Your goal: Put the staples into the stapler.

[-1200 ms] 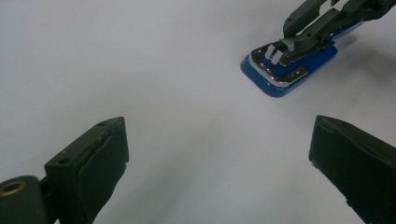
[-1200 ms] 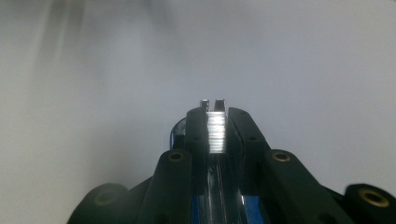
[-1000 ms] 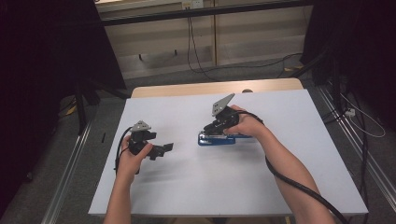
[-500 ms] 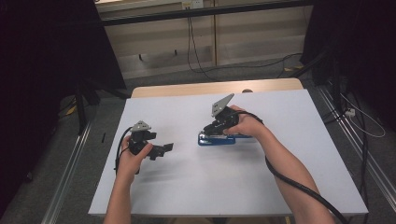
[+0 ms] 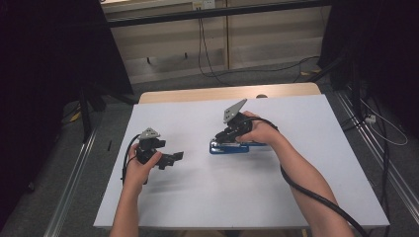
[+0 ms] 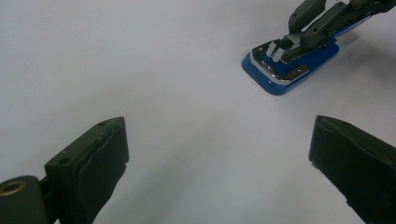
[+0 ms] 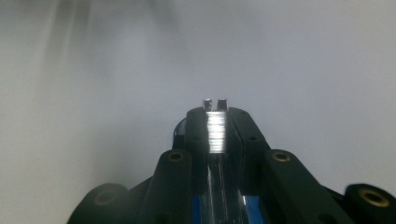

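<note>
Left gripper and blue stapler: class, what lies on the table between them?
Nothing. Between the left gripper and the blue stapler there is bare white table, as the high view and the left gripper view both show.

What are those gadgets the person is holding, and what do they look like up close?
Each hand holds a black tool: the left tool and the right tool. Each ends in two blocky black jaws with brass-coloured pivot screws, carries a grey three-cornered plate on top, and trails a thick black cable. The person's forearms are bare, with no sleeves in sight.
</note>
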Action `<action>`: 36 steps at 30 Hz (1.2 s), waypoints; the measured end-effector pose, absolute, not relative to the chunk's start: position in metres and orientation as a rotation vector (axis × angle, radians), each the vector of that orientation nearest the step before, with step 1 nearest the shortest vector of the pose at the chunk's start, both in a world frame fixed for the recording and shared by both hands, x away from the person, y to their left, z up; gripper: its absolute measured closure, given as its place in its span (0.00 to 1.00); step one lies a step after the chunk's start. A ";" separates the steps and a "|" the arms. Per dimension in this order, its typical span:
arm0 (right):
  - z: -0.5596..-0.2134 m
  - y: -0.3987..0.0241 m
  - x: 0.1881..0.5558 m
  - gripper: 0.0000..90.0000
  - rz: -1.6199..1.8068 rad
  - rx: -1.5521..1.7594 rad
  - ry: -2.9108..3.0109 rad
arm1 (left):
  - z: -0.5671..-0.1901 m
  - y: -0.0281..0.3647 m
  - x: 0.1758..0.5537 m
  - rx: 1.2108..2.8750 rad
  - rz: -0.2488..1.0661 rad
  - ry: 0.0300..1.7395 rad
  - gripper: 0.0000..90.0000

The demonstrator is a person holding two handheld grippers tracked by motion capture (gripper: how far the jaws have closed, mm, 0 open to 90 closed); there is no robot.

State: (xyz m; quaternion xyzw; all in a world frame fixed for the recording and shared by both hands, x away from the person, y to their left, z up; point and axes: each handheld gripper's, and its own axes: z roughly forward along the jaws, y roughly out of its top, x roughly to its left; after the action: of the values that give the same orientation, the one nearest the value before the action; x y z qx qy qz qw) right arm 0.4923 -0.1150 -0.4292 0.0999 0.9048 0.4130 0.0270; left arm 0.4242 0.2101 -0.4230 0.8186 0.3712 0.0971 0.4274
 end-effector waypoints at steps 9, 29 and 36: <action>-0.428 -0.117 0.493 0.88 1.294 0.324 2.798 | -0.423 0.210 0.424 2.046 0.243 0.928 0.05; -0.429 -0.116 0.492 0.88 1.264 0.306 2.803 | -0.423 0.210 0.424 2.047 0.241 0.927 0.05; -0.427 -0.117 0.493 0.88 1.260 0.312 2.790 | -0.423 0.209 0.424 2.051 0.238 0.925 0.05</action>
State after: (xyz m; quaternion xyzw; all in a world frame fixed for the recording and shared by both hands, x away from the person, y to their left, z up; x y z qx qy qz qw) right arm 0.4933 -0.1174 -0.4269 0.1015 0.9062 0.4092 0.0320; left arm 0.4243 0.2091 -0.4234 0.8203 0.3701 0.0952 0.4256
